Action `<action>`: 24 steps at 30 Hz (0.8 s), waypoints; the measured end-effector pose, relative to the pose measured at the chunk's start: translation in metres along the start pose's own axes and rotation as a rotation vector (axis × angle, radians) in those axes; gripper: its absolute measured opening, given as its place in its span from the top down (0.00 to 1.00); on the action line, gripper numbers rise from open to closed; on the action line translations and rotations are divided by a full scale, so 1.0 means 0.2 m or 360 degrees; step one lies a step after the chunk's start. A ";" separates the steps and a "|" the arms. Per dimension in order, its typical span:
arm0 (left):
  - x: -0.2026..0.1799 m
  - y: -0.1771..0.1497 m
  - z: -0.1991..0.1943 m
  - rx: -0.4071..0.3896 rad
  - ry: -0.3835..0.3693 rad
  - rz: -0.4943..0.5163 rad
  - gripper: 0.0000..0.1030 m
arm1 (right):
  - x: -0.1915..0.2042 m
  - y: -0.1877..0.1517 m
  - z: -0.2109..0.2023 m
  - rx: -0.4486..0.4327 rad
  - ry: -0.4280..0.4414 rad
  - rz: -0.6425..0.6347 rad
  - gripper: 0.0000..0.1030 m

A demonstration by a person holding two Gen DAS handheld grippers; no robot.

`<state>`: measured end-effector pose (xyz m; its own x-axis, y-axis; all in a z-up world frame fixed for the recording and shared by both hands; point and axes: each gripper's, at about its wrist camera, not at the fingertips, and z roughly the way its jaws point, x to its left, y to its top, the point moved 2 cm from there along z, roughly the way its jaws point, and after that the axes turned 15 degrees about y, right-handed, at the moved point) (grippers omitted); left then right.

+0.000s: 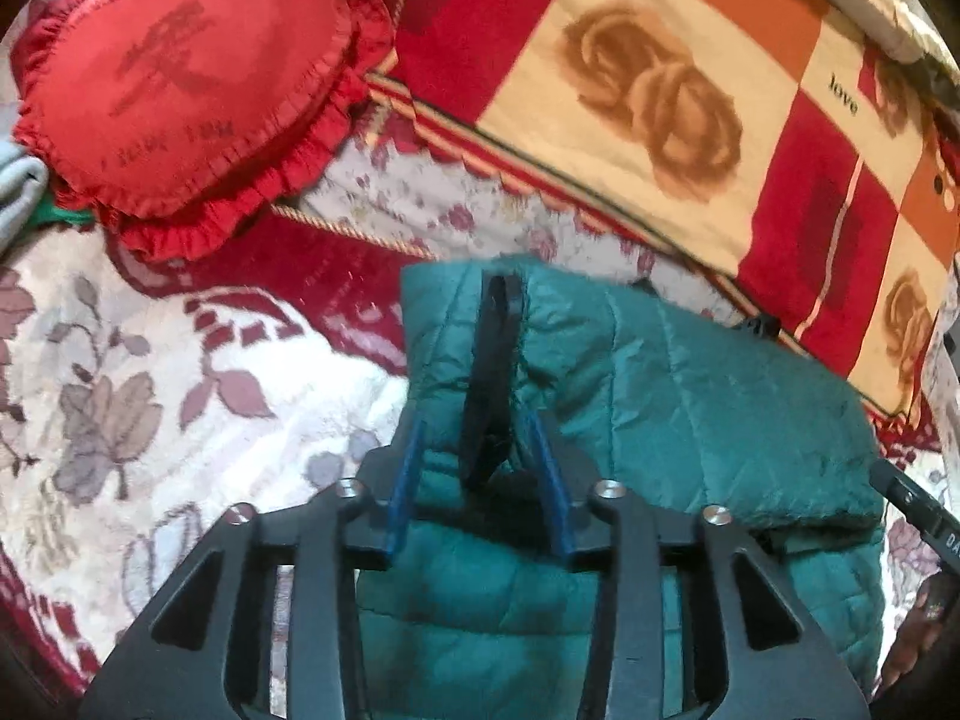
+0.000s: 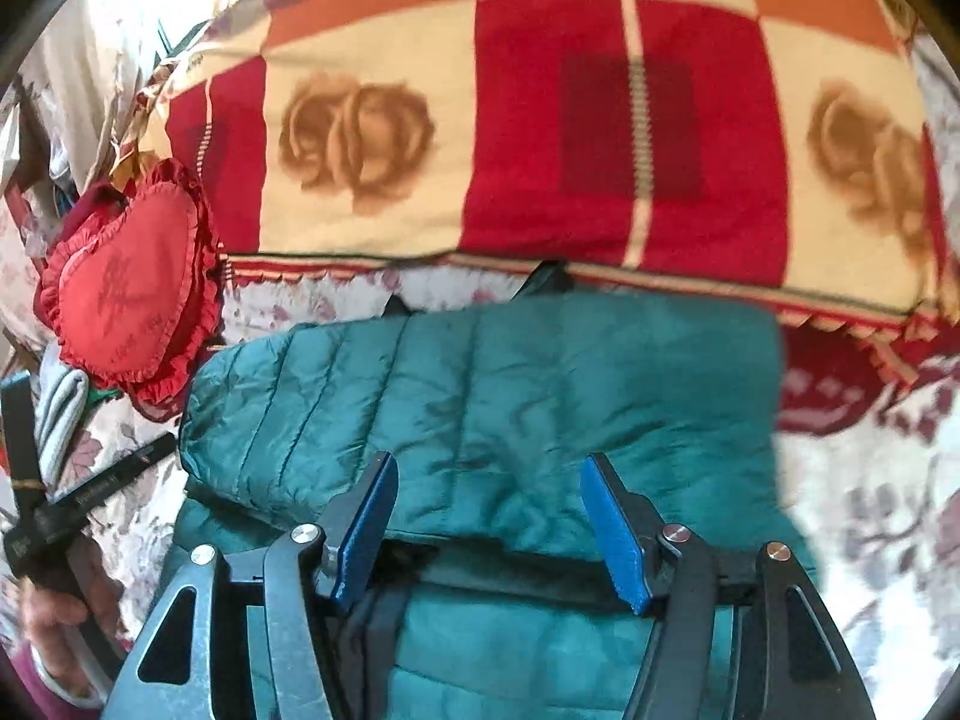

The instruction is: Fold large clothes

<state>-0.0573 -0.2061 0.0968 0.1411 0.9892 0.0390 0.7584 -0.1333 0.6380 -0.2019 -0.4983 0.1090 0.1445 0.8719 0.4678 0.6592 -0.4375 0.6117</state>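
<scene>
A cream-and-maroon floral bedspread [image 1: 180, 360] covers the bed, with a red, orange and cream rose-patterned checked blanket [image 2: 540, 138] behind and a red frilled heart-shaped satin cushion [image 1: 186, 84] at left.

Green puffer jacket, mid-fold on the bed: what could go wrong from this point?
1. The left gripper seems to pinch only a dark strip and a little fabric of the green puffer jacket; it may slip and let the fold spring open.
2. The right gripper is open, holding nothing, so the puffy folded layer may unfold.
3. The heart cushion lies near the jacket's left end and could get bumped.
</scene>
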 end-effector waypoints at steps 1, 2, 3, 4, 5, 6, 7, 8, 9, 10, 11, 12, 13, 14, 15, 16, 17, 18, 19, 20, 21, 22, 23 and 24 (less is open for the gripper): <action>0.00 0.01 -0.03 -0.0032 -0.0007 -0.0009 0.49 | -0.01 0.01 -0.03 -0.0012 -0.0027 -0.0015 0.41; -0.01 0.02 -0.06 -0.0070 -0.0015 -0.0013 0.41 | -0.02 0.01 -0.04 -0.0022 -0.0053 -0.0020 0.41; -0.02 0.02 -0.07 -0.0094 -0.0017 -0.0007 0.39 | -0.04 0.02 -0.05 -0.0024 -0.0069 -0.0016 0.41; -0.04 0.03 -0.08 -0.0109 -0.0015 0.0010 0.39 | -0.05 0.03 -0.05 -0.0017 -0.0076 -0.0007 0.41; -0.07 0.03 -0.08 -0.0111 -0.0013 0.0036 0.39 | -0.07 0.04 -0.04 -0.0012 -0.0085 0.0002 0.41; -0.09 0.03 -0.07 -0.0111 -0.0011 0.0054 0.39 | -0.08 0.04 -0.03 -0.0013 -0.0095 0.0008 0.41; -0.12 0.03 -0.06 -0.0112 -0.0004 0.0072 0.39 | -0.09 0.04 -0.01 -0.0016 -0.0106 0.0006 0.41; -0.14 0.03 -0.05 -0.0115 0.0004 0.0087 0.39 | -0.10 0.04 0.00 -0.0017 -0.0121 0.0001 0.41; -0.16 0.02 -0.03 -0.0116 0.0015 0.0106 0.39 | -0.11 0.03 0.02 -0.0017 -0.0142 -0.0009 0.41; -0.19 0.02 0.00 -0.0112 0.0029 0.0127 0.39 | -0.12 0.03 0.04 -0.0015 -0.0161 -0.0016 0.41; -0.20 0.01 0.02 -0.0107 0.0043 0.0145 0.39 | -0.12 0.03 0.06 -0.0011 -0.0175 -0.0023 0.41; -0.22 0.01 0.05 -0.0101 0.0062 0.0167 0.39 | -0.14 0.03 0.09 -0.0002 -0.0189 -0.0028 0.41; -0.24 0.01 0.08 -0.0097 0.0087 0.0188 0.39 | -0.15 0.03 0.11 0.0002 -0.0203 -0.0034 0.41; -0.25 0.00 0.12 -0.0091 0.0113 0.0206 0.39 | -0.16 0.03 0.14 0.0003 -0.0223 -0.0042 0.41; -0.25 0.00 0.14 -0.0082 0.0131 0.0220 0.39 | -0.18 0.03 0.16 0.0006 -0.0247 -0.0052 0.41; -0.25 -0.01 0.18 -0.0066 0.0148 0.0238 0.39 | -0.19 0.04 0.19 0.0010 -0.0266 -0.0058 0.41; -0.26 -0.01 0.21 -0.0053 0.0153 0.0246 0.39 | -0.21 0.04 0.22 0.0019 -0.0282 -0.0062 0.41; -0.25 -0.02 0.24 -0.0042 0.0146 0.0248 0.39 | -0.23 0.03 0.24 0.0025 -0.0290 -0.0064 0.41; -0.25 -0.02 0.25 -0.0039 0.0135 0.0247 0.39 | -0.24 0.03 0.26 0.0029 -0.0299 -0.0066 0.41; -0.25 -0.03 0.26 -0.0042 0.0131 0.0248 0.38 | -0.26 0.03 0.28 0.0040 -0.0306 -0.0064 0.41; -0.26 -0.03 0.27 -0.0050 0.0127 0.0256 0.37 | -0.27 0.02 0.30 0.0054 -0.0309 -0.0058 0.41; -0.26 -0.04 0.27 -0.0056 0.0129 0.0267 0.37 | -0.28 0.02 0.32 0.0069 -0.0309 -0.0043 0.41; -0.27 -0.04 0.28 -0.0057 0.0131 0.0274 0.36 | -0.30 0.02 0.34 0.0074 -0.0306 -0.0025 0.41; -0.27 -0.04 0.29 -0.0056 0.0134 0.0279 0.35 | -0.31 0.02 0.35 0.0074 -0.0305 -0.0012 0.41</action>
<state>-0.0352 -0.2625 0.0454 0.2142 0.9528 0.2150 0.7042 -0.3032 0.6421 -0.1569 -0.5381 0.0378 0.2745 0.9029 0.3308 0.6934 -0.4242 0.5824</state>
